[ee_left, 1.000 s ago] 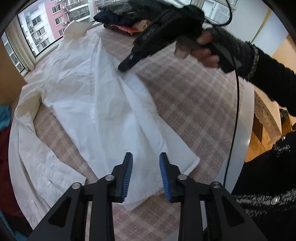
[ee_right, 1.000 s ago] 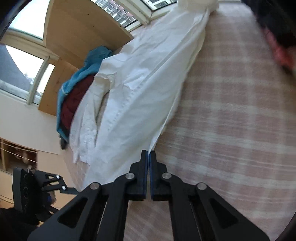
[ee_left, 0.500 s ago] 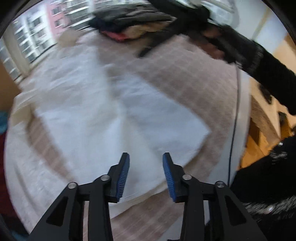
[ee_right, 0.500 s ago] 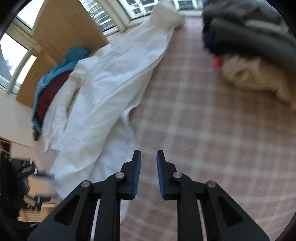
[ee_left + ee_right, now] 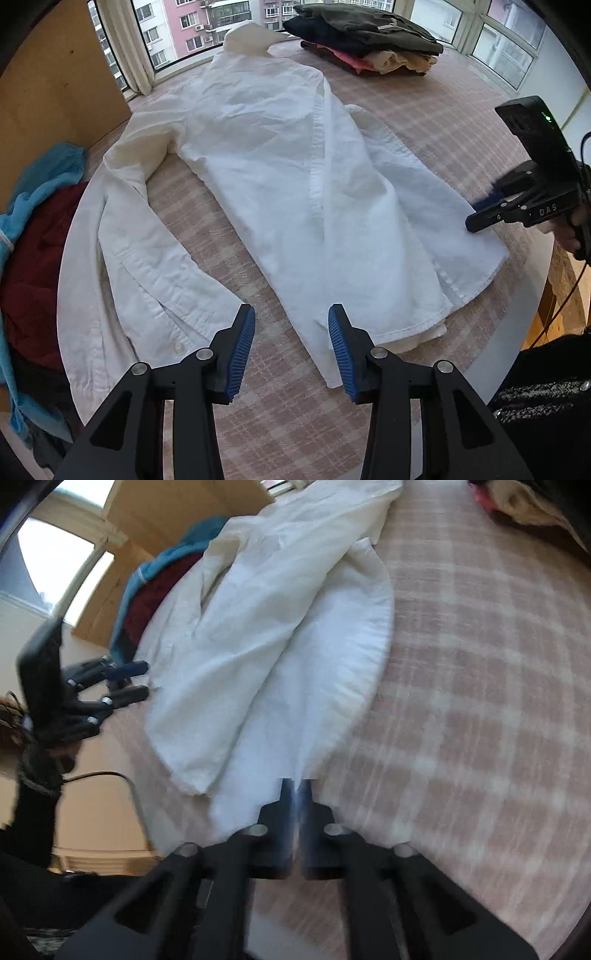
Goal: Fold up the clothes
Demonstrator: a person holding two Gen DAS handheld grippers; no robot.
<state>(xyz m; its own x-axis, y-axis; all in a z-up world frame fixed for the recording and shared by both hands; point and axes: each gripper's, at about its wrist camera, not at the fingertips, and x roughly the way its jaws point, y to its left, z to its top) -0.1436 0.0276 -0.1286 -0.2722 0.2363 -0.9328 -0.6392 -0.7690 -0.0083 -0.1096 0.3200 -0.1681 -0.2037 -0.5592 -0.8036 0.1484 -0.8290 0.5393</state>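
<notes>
Centrally, white shirt [image 5: 280,177] spread flat on checked cloth [image 5: 436,122] covering round table [image 5: 524,332], collar toward windows, one sleeve stretched along near-left edge, other sleeve folded over body. Left gripper [image 5: 291,347] low over hem, jaws partly apart with nothing between, blue pads [image 5: 240,350] either side of bare cloth beside shirt's lower edge. Right gripper [image 5: 295,794] at shirt's right hem corner, jaws closed tight; blurred, so cannot tell whether any fabric pinched between tips. Same gripper seen from left view at far right, gripped by hand [image 5: 569,232] in dark sleeve. Folded stack [image 5: 365,37] at table's far side. Blue and red heap [image 5: 33,229] off left edge.
</notes>
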